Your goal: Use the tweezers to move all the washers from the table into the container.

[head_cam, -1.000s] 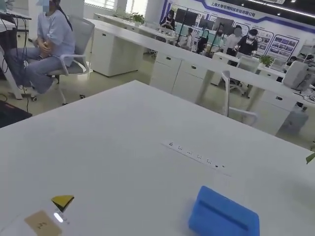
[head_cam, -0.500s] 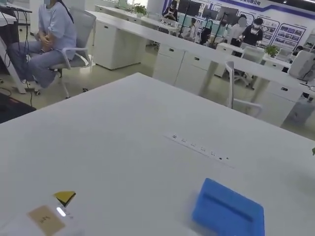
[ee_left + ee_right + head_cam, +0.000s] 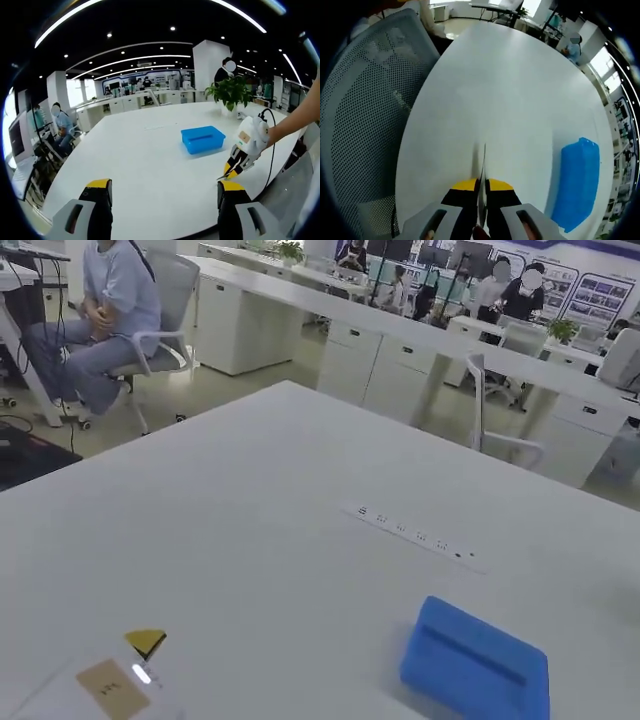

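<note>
A blue container (image 3: 475, 665) lies on the white table (image 3: 250, 540) at the near right; it also sits mid-table in the left gripper view (image 3: 202, 139) and at the right edge of the right gripper view (image 3: 580, 175). My left gripper (image 3: 165, 186) is open, jaws wide apart with nothing between them. My right gripper (image 3: 481, 186) is shut on thin metal tweezers (image 3: 484, 167) that point out over the table. From the left gripper view, the right gripper (image 3: 234, 167) hangs near the table's right edge, tweezers (image 3: 225, 175) pointing down. A gripper's yellow tip (image 3: 146, 642) pokes in at the bottom left of the head view.
A recessed power strip (image 3: 415, 537) runs across the table beyond the container. A potted plant (image 3: 230, 95) stands at the far right of the table. A grey mesh chair (image 3: 365, 100) is beside the table edge. A person sits on an office chair (image 3: 150, 330) off to the left.
The head camera has shifted a little, sliding the picture. Nothing on the table has visibly moved.
</note>
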